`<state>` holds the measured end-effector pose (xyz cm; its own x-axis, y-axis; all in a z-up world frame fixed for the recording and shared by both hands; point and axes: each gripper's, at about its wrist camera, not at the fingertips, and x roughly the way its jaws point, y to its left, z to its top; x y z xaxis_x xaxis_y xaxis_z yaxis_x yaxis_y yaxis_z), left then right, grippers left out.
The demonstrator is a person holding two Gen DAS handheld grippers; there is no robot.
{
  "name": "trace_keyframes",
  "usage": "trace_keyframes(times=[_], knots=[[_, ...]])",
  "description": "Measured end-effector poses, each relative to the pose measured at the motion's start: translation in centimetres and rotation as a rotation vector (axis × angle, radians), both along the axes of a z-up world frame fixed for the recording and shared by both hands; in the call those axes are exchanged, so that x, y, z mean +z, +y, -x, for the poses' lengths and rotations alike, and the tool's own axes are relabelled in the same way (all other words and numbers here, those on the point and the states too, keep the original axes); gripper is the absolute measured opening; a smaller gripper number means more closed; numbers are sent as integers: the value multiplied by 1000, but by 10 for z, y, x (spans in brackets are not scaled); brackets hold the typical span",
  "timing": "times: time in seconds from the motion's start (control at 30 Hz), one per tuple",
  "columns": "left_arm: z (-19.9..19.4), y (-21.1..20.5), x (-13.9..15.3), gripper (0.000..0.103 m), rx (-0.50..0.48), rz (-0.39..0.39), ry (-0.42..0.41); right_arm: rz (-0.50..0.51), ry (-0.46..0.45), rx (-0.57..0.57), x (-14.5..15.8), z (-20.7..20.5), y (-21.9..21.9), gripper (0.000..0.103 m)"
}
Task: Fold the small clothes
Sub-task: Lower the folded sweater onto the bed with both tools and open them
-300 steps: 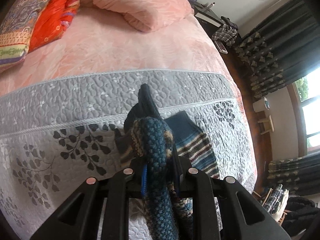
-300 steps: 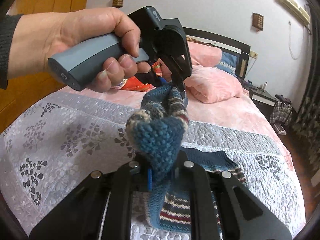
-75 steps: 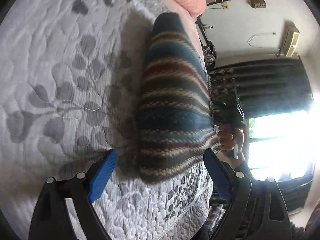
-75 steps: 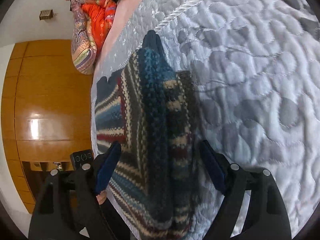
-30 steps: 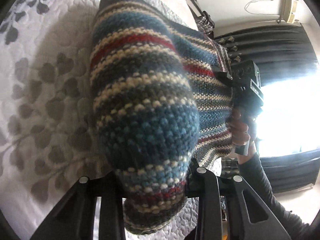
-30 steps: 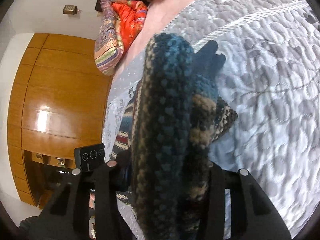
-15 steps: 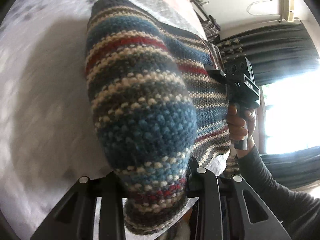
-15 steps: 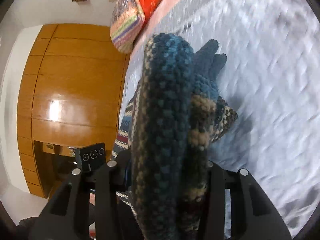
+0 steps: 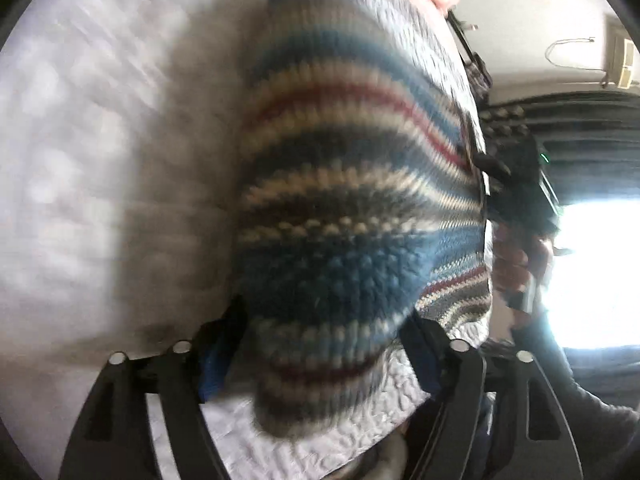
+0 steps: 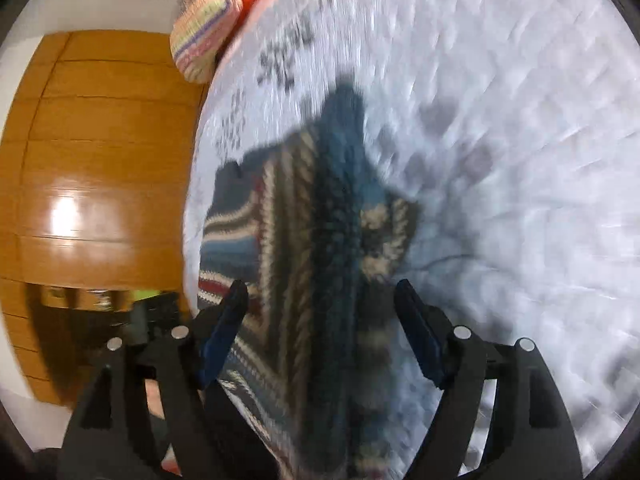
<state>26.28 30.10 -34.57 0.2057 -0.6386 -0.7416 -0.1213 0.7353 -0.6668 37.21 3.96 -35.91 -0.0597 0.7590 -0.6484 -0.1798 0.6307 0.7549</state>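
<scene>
The grey quilted bed carries a blurred, bunched striped knit sweater in blue, cream, grey and red. The left gripper and right gripper both stand apart around it.

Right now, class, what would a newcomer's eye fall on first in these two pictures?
The striped knitted garment fills the middle of both views, lying on the grey quilted bedspread. Each hand-held gripper stands open around it. To the side glows an orange wooden wardrobe.
</scene>
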Motion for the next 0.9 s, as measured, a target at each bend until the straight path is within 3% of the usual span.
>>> trace_keyframes(times=[0.07,0.13,0.17,0.2,0.27,0.33,0.4,0.47,0.53,0.6,0.67,0.8,0.9], knots=[[13,15,28,79,67,-23,-76,21,-68,-26,21,7,-11,75],[28,28,45,79,95,44,-153,29,-114,-16,37,21,-14,66],[36,29,54,79,99,115,-191,40,-120,-2,38,26,-10,60],[38,25,57,79,92,190,-215,52,-119,13,36,27,-9,53],[36,14,50,79,84,311,-220,127,-123,38,28,37,2,21],[23,2,27,77,88,353,-162,160,-162,24,29,41,6,10],[24,3,2,77,106,383,-96,125,-193,-26,37,41,-3,9],[26,1,-24,73,121,403,-22,213,-161,-47,16,32,-6,8],[28,4,-32,70,134,437,6,241,-113,-35,-4,27,-3,10],[27,7,-29,70,130,444,23,219,-143,-22,2,28,0,16],[28,14,-8,70,97,451,-16,207,-178,-44,19,29,-7,22],[-7,22,40,70,72,447,-176,206,-291,-41,55,39,-7,22],[-48,22,45,70,68,378,-205,213,-243,51,39,37,14,22]])
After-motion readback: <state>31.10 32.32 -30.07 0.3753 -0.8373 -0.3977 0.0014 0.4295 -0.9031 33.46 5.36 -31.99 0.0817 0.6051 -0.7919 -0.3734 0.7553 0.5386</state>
